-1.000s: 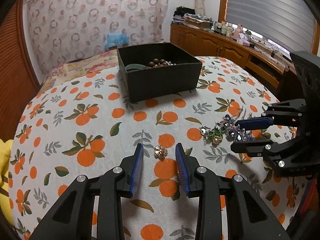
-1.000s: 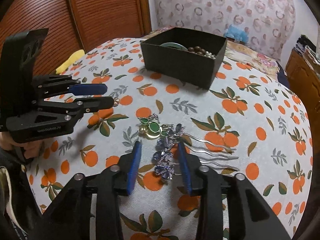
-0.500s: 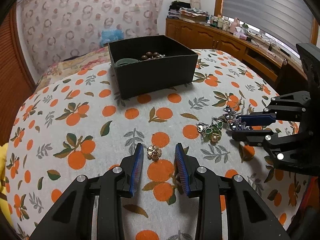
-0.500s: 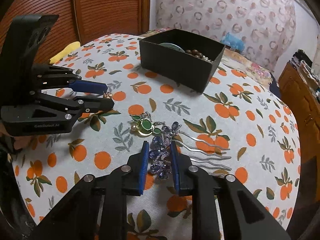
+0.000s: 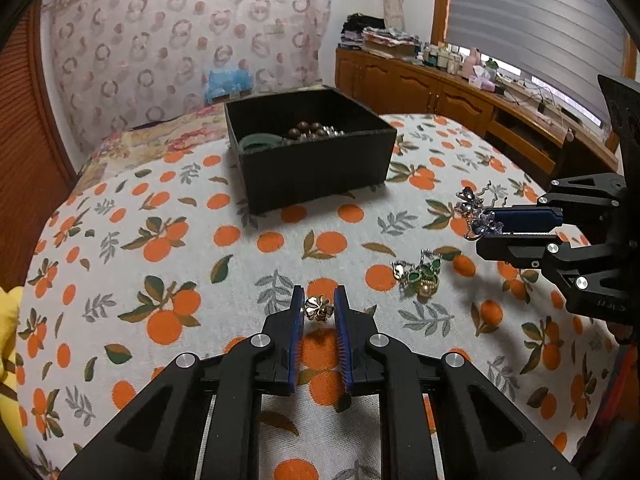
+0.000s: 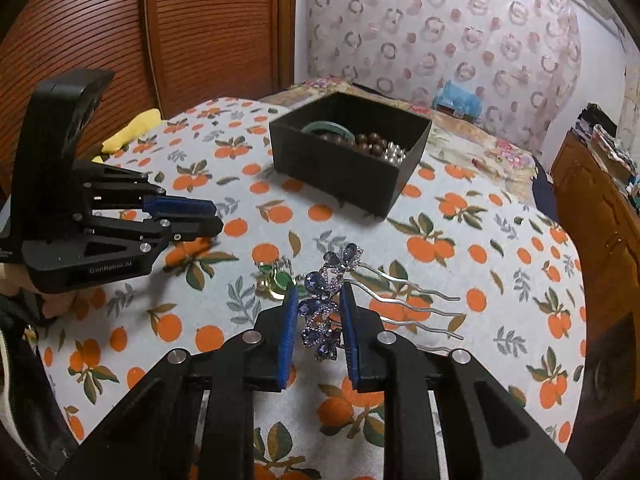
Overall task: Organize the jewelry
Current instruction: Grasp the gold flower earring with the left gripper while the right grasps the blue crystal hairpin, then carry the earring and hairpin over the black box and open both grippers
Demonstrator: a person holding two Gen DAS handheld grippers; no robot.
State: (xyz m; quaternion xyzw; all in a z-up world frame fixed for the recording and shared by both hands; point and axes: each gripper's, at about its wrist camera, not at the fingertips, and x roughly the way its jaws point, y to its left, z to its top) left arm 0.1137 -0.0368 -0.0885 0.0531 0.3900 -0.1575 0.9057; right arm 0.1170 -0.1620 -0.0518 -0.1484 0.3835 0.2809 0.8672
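A small gold flower piece [image 5: 318,308] lies on the orange-print cloth [image 5: 160,240] between the blue pads of my left gripper [image 5: 318,294]. Its jaws are closing and the pads touch the piece on both sides. My right gripper [image 6: 318,294] is shut on a blue crystal hair comb [image 6: 316,284], whose silver prongs stick out to the right. In the left wrist view the comb [image 5: 472,208] hangs in the right gripper [image 5: 486,230] just above the cloth. A green and gold brooch [image 5: 420,276] lies between the two grippers. The black box [image 5: 320,168] behind holds brown beads [image 5: 308,130] and a green bangle [image 5: 260,142].
The left gripper [image 6: 216,216] reaches in from the left edge of the right wrist view, with a hand behind it. A yellow cloth [image 6: 136,128] lies at the far left edge. Wooden cabinets [image 5: 440,92] stand to the right and slatted wooden doors [image 6: 120,20] to the left.
The left jaws have narrowed onto the gold flower piece. The right jaws closed on the blue comb half a second ago and have lifted it off the cloth, away from the green brooch.
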